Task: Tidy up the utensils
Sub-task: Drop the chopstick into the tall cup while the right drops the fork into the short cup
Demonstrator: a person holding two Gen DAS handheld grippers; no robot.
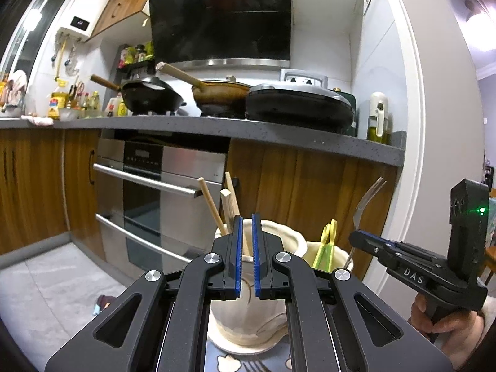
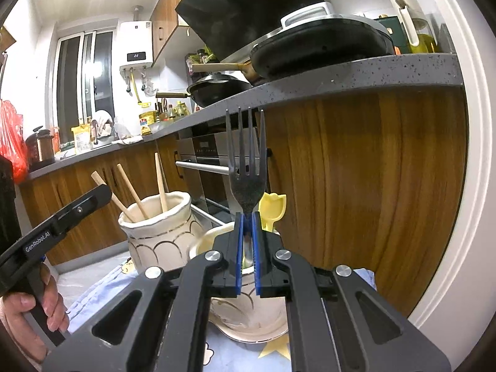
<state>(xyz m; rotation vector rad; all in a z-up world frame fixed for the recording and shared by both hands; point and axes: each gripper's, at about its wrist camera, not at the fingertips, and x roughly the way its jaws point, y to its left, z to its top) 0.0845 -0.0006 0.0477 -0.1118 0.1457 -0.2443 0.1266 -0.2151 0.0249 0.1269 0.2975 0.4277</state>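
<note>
Fork (image 2: 246, 167), tines up, pinched at its neck by the right hand-held gripper (image 2: 247, 248), above the nearer of two cream holders (image 2: 248, 310). A yellow utensil (image 2: 272, 207) stands in that holder just right of the fork. The far-left holder (image 2: 158, 235) carries three wooden sticks (image 2: 131, 190). Left hand-held gripper (image 1: 246, 257): pads near together; whether they nip a stick (image 1: 231, 198) cannot be told. Left view alone shows a second fork (image 1: 254, 365) lying on the patterned cloth (image 1: 226, 361). Right view alone shows the hand (image 2: 34, 307) on the left grip. Behind: oven (image 1: 161, 192), grey surface (image 1: 186, 124) with two woks (image 1: 152, 96) and a griddle (image 1: 297, 102).
</note>
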